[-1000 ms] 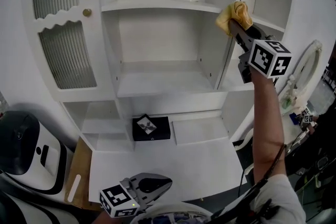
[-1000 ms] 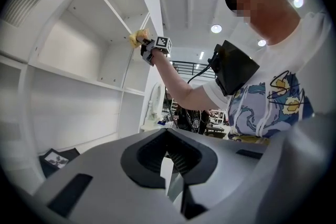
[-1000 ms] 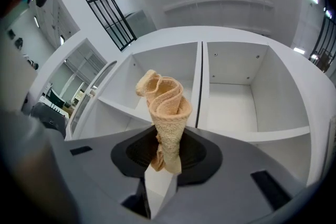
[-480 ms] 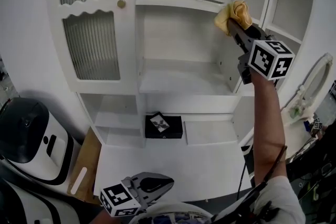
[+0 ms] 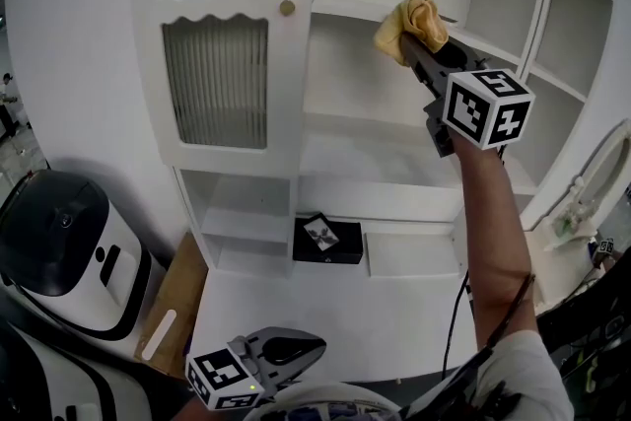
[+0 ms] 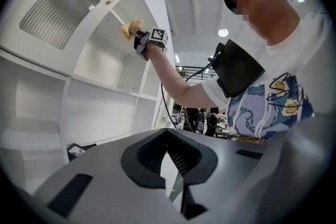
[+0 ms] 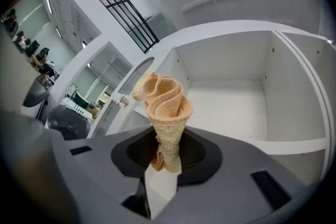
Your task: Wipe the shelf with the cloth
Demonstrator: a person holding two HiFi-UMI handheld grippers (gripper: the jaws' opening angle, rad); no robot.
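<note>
Two grippers showed. The right gripper (image 5: 418,42) was raised high, its jaws pinched tight on a bunched yellow cloth (image 5: 412,17) that stuck out past the fingertips, right at the front edge of the white shelf (image 5: 345,9). The left gripper (image 5: 314,349) hung low by the person's body, jaws pressed together, holding nothing.

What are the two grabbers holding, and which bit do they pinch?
The right gripper holds the yellow cloth, pinched by its bunched lower end, with the rest fanning out past the jaws. The left gripper holds nothing.
</note>
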